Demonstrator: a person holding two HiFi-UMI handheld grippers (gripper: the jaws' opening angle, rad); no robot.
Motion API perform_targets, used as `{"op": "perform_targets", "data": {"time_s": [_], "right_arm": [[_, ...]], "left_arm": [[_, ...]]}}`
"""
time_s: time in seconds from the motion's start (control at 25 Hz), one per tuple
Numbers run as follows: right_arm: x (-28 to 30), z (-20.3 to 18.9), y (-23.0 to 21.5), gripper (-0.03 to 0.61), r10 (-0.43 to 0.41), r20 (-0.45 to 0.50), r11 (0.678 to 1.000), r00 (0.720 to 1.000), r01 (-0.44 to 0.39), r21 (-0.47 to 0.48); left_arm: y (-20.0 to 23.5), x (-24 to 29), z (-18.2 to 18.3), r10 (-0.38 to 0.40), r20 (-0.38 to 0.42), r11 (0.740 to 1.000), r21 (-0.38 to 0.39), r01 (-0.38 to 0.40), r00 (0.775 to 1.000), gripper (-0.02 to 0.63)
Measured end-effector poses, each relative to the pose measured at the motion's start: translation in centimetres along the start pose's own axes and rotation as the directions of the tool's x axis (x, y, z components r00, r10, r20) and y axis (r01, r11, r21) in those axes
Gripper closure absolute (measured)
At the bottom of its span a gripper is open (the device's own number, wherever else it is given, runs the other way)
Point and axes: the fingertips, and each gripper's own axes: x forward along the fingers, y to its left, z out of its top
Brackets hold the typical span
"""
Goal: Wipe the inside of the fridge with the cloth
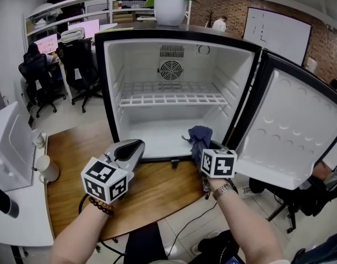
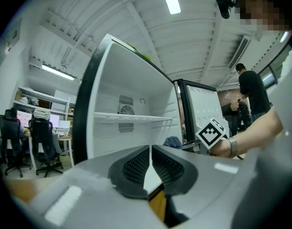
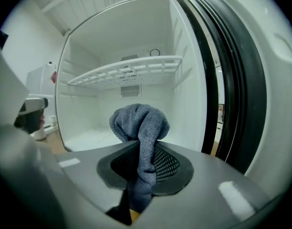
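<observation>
A small black fridge stands open on a wooden table, its white inside bare but for a wire shelf. My right gripper is at the fridge's front lip, on the right, and is shut on a blue-grey cloth. In the right gripper view the cloth bunches up above the jaws and faces the fridge's floor. My left gripper hovers at the left of the lip. Its pads almost meet with nothing between them.
The fridge door hangs wide open to the right. A potted plant stands on top of the fridge. Two white cups sit at the table's left edge, with office chairs beyond. A person stands far behind the door.
</observation>
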Motion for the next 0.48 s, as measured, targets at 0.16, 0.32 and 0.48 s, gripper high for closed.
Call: {"op": "perform_targets", "data": {"time_s": [0.16,0.32,0.48], "right_arm": [[-1.6,0.9,1.9,0.509,0.086,0.036,0.996,0.996,-0.085,-0.021],[-3.7,1.7,3.7,0.509,0.194,0.076,0.981,0.978,-0.192,-0.04],[-6.4,2.7,6.3,0.509,0.356,0.119,0.934,0.927,-0.348,-0.082]], "left_arm": [[-3.0,2.4,-0.5,-0.165,-0.025,0.985,-0.064,0.163,0.986,0.549],[-5.6,4.1,-1.3,-0.303,-0.032,0.945,-0.138,0.296,0.952,0.45],[-7.3,5.5,-1.5,-0.415,-0.012,0.891,-0.205,0.404,0.91,0.388]]}}
